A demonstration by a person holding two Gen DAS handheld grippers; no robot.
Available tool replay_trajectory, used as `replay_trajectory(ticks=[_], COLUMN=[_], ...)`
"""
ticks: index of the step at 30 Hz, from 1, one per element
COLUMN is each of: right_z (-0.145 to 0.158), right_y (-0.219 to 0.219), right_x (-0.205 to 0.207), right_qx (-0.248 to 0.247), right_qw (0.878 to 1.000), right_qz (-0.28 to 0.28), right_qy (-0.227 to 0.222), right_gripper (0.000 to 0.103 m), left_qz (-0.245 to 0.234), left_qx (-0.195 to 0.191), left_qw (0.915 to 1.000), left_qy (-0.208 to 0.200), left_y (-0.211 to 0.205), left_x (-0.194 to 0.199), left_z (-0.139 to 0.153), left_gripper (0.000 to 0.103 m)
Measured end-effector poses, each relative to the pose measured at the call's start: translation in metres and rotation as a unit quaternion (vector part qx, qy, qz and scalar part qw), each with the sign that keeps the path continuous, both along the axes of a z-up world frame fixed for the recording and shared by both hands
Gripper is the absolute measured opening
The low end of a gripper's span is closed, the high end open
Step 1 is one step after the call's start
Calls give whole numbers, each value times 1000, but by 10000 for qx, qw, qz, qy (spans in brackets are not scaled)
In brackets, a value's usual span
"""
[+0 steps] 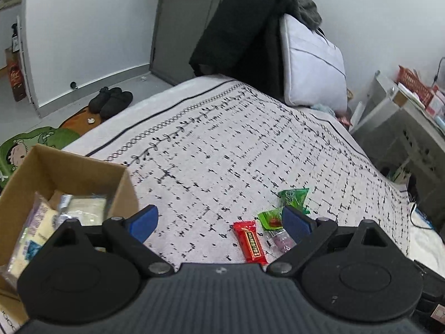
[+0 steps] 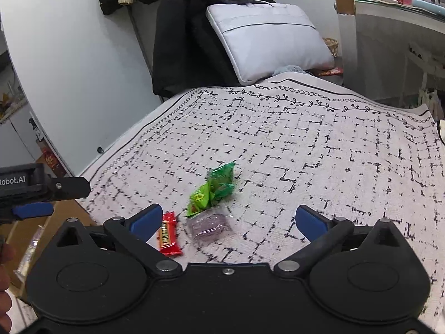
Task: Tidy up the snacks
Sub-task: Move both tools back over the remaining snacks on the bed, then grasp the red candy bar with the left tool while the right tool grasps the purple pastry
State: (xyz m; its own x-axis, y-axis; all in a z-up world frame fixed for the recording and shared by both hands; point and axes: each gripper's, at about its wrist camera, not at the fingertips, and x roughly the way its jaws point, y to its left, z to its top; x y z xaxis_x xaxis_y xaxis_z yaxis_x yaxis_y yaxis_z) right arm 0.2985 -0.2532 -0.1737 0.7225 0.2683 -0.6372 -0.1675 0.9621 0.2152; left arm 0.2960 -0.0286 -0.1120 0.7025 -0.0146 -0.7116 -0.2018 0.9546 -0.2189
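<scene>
right gripper (image 2: 228,222) spread wide, empty, over snacks on the patterned bedspread (image 2: 306,144). left gripper (image 1: 219,222) likewise wide, beside the cardboard box (image 1: 69,164). red candy bar (image 2: 168,235): probably light, stiff, slick wrapper; best pinched across its narrow width.

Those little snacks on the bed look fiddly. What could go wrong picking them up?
The red bar, green packets and clear purple packet lie bunched together, so the open right gripper may pinch two at once. The soft patterned blanket could bunch between its fingers.
</scene>
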Motion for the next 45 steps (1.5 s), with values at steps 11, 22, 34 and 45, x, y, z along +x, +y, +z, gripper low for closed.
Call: replay_trajectory(ticks=[11, 22, 34, 45], right_z=[-31, -48, -54, -51], right_y=[0, 6, 16, 19], right_x=[19, 25, 24, 20], right_qx=[146, -185, -582, -643], right_qw=[9994, 9986, 9966, 9959], right_qz=[174, 378, 538, 583], right_qy=[264, 315, 224, 256], right_gripper=[103, 101, 100, 98], left_qz=[166, 43, 58, 321], left_qx=[-219, -265, -289, -78], left_qw=[9996, 9980, 9957, 9925], left_qy=[-81, 580, 883, 1179], left_y=[-17, -38, -39, -25], left_x=[18, 40, 44, 38], left_z=[-28, -73, -100, -93], left_gripper=[92, 70, 58, 30])
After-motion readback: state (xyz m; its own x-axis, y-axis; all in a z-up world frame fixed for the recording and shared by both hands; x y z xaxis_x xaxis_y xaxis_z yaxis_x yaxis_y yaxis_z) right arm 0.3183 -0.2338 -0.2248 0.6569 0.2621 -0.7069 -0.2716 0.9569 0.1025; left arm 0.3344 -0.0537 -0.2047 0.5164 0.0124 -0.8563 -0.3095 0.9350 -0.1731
